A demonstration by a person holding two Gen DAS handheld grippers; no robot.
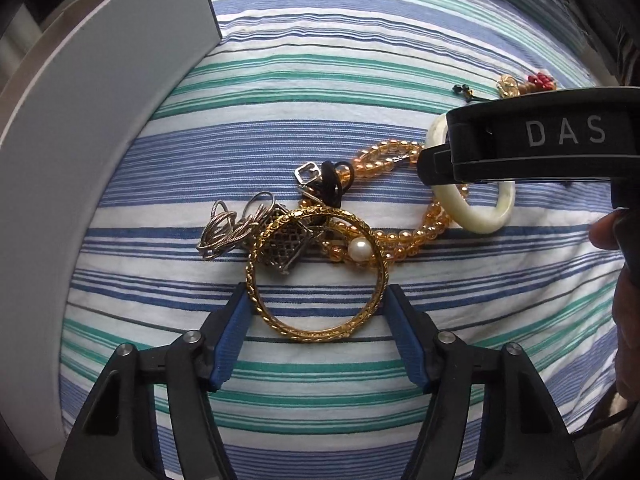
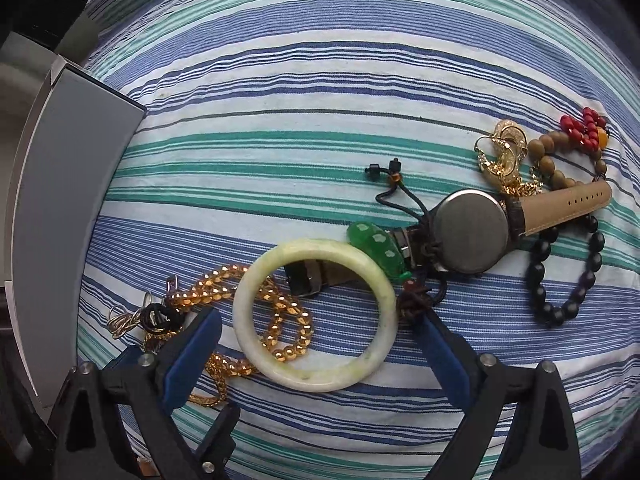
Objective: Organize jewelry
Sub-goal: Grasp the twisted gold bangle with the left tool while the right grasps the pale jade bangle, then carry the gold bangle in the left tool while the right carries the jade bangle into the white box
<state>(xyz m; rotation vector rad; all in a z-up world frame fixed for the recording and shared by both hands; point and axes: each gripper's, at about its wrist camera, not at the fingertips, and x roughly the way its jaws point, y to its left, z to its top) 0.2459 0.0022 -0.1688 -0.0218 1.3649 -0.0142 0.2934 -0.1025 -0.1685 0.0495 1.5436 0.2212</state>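
Bare striped cloth (image 2: 304, 80) beyond the jewelry heap, grey box (image 2: 60, 208) walling the left, watch (image 2: 472, 232) crowding the right

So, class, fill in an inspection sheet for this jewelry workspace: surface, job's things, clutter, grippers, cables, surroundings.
Surface: striped cloth, blue, green and white, lightly wrinkled.
Job's things: gold bangle lying flat; pale jade bangle resting on amber bead strand; watch face down; green pendant; black bead bracelet; gold earrings.
Clutter: silver wire rings tangled with a lattice charm.
Grippers: left gripper straddles the gold bangle, pads at its sides, grip unclear; right gripper open around the jade bangle.
Cables: nothing seen.
Surroundings: grey box at the cloth's left edge.
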